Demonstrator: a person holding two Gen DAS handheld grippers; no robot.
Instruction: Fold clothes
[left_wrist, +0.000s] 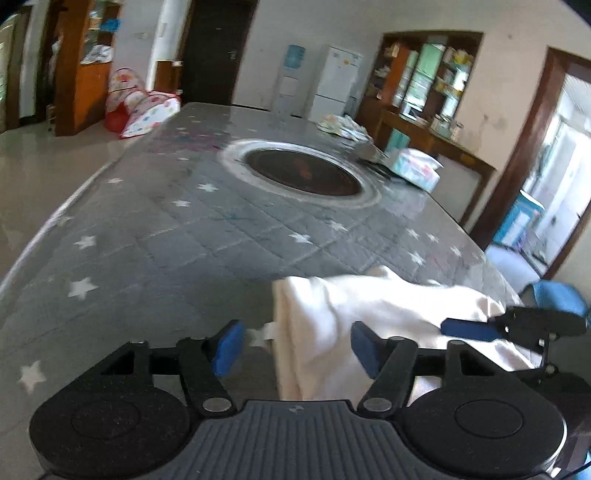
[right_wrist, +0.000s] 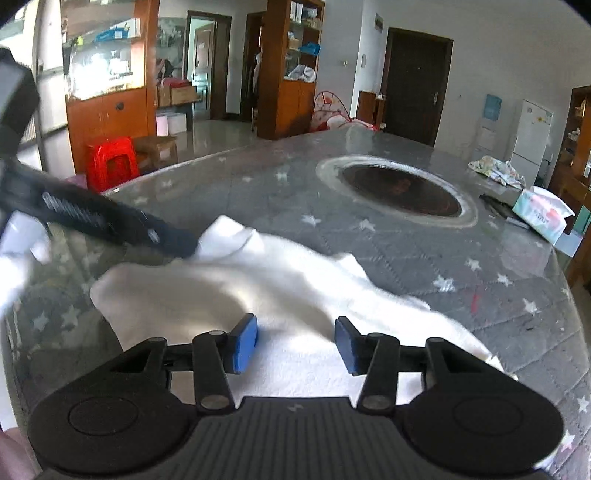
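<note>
Rumpling soft white garment (right_wrist: 266, 295), quilted table (right_wrist: 480, 288)

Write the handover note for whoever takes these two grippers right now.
Left gripper: open, holding nothing, at the left edge of the white garment.
Right gripper: open, empty, fingers over the garment's near part.
Garment: lies rumpled at the near edge of the grey star-print table, partly bunched, not neatly folded.
Done: garment is on the table.
Left: smooth it out, fold it.
</note>
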